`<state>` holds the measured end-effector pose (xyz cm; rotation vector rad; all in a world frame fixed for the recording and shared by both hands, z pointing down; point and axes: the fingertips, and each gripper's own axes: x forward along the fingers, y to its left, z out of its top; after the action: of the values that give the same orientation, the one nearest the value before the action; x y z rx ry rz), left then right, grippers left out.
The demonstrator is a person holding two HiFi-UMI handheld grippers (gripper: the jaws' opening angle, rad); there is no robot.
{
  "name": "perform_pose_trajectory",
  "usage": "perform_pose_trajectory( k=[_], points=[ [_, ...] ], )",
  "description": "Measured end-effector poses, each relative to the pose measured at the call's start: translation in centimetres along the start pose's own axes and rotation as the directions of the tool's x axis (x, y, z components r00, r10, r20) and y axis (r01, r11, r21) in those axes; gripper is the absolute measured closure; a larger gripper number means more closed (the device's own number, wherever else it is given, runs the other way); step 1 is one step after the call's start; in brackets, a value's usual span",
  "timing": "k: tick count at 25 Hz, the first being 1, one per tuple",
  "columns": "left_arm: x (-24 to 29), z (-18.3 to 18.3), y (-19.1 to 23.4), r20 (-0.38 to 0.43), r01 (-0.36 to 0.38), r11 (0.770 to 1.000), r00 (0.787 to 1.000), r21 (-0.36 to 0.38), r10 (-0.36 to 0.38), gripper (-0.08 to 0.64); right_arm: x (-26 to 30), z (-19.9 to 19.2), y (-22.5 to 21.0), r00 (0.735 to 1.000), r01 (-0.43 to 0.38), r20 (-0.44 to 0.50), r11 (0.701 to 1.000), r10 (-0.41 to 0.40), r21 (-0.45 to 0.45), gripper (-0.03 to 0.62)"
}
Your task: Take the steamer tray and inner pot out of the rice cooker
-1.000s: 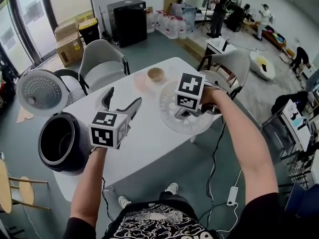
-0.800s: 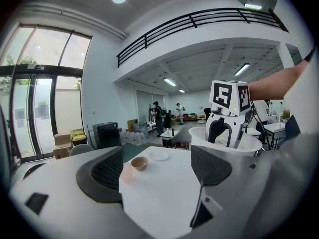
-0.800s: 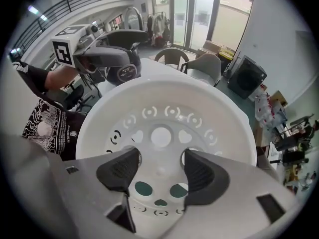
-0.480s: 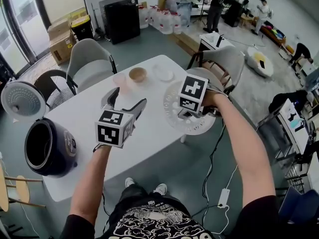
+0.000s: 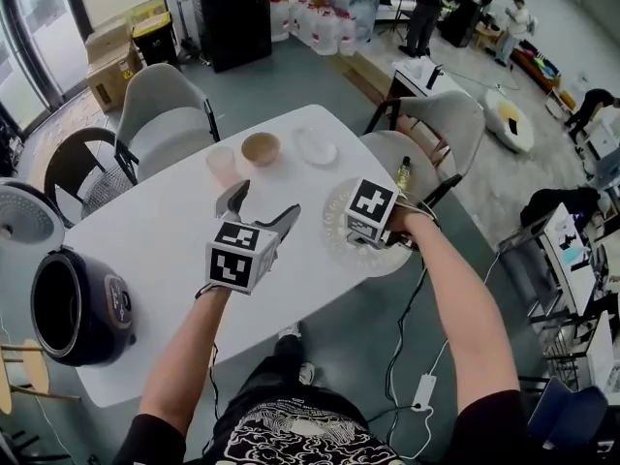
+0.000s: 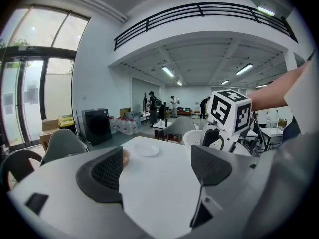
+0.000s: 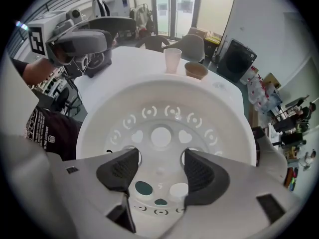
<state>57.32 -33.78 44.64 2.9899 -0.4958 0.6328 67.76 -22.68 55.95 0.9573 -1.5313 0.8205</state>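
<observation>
Currently the right gripper (image 7: 160, 171) points down onto the steamer tray (image 7: 164, 113), a round white plastic disc pierced with heart, circle and arc cut-outs. Its ribbed dark pads stand fairly wide, tips in two round holes, gripping the strip between. The tray overhangs the right edge of the smooth white table (image 5: 155, 231). Left gripper (image 6: 158, 168) hovers mid-frame, jaws wide, empty. Black rice cooker (image 5: 92, 318), lid (image 5: 21, 216) up, sits lower left; pink cup (image 5: 222, 166), tan bowl (image 5: 261, 148) and plate (image 5: 316, 146) stand beyond.

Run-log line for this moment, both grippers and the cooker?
left gripper: open, empty | right gripper: shut on tray, over table edge | cooker: lid open
</observation>
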Motion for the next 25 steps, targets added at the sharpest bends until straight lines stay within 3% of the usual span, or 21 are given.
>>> perform_pose_trajectory(
  k=[13, 25],
  points=[
    [15.4, -2.2, 3.6, -0.109, 0.068, 0.996, 0.991, -0.054, -0.074, 0.146, 10.3, 0.6, -13.5, 0.996, 0.012, -0.084, 0.997, -0.006, 0.076, 0.288],
    [18.6, -5.0, 5.5, -0.162, 0.088, 0.993, 0.982, -0.077, -0.099, 0.146, 14.3, 1.8, -16.7, 0.995, 0.011, -0.103, 0.997, -0.003, 0.081, 0.287]
  ],
)
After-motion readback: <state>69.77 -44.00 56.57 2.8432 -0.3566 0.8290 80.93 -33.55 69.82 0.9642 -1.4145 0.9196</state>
